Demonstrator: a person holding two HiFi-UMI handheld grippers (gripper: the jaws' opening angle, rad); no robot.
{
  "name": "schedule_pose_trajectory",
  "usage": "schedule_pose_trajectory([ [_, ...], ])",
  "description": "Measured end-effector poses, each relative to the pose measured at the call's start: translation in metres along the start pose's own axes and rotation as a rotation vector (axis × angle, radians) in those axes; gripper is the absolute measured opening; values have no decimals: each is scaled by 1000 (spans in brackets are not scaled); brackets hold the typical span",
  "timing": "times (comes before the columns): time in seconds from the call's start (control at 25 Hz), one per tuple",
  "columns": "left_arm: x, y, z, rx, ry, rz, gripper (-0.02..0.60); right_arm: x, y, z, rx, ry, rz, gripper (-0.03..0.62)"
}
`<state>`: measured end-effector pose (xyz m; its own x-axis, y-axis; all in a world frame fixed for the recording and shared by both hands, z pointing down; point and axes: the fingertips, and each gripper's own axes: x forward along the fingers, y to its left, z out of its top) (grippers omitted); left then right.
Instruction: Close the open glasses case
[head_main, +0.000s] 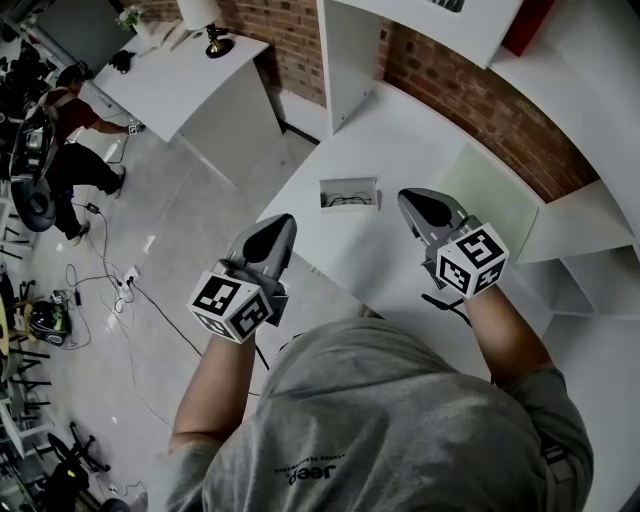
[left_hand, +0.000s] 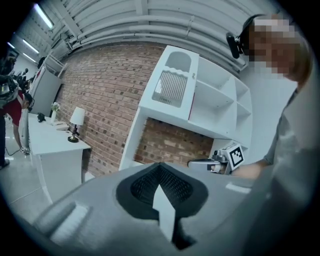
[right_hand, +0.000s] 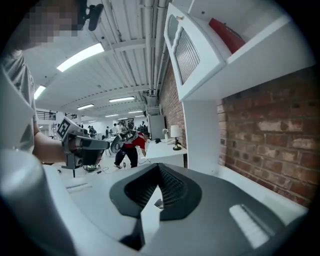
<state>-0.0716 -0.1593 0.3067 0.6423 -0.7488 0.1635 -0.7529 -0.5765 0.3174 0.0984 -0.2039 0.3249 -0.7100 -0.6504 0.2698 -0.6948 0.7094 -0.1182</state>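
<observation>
No glasses case shows in any view. I hold both grippers side by side above the near part of a white desk (head_main: 400, 130). The left gripper (head_main: 284, 224) hangs over the desk's left edge with its jaws shut and nothing between them; its own view (left_hand: 160, 168) shows the dark pads meeting. My right gripper (head_main: 409, 198) is over the desk top, also shut and empty, with its pads together (right_hand: 159, 168). Each gripper appears in the other's view: the right gripper (left_hand: 214, 162) and the left gripper (right_hand: 86, 145).
A cable recess (head_main: 348, 193) is cut into the desk ahead of the grippers, with a pale green mat (head_main: 492, 192) to its right. White shelving (head_main: 420, 25) and a brick wall (head_main: 480, 110) stand behind. A second table with a lamp (head_main: 210, 30) and a person (head_main: 70, 130) are far left.
</observation>
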Motion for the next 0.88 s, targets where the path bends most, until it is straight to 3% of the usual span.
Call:
schedule_pose_trajectory([
  [0.2, 25, 26, 1, -30, 1, 15, -3, 28, -30, -17, 9, 38, 12, 11],
  [0.64, 45, 47, -11, -40, 60, -86, -3, 45, -48, -14, 22, 42, -80, 17],
  [0.8, 48, 48, -6, -43, 56, -92, -3, 48, -45, -12, 8, 50, -71, 26],
  [0.88, 51, 46, -5, -42, 53, -94, -3, 49, -41, -12, -9, 54, -28, 66],
])
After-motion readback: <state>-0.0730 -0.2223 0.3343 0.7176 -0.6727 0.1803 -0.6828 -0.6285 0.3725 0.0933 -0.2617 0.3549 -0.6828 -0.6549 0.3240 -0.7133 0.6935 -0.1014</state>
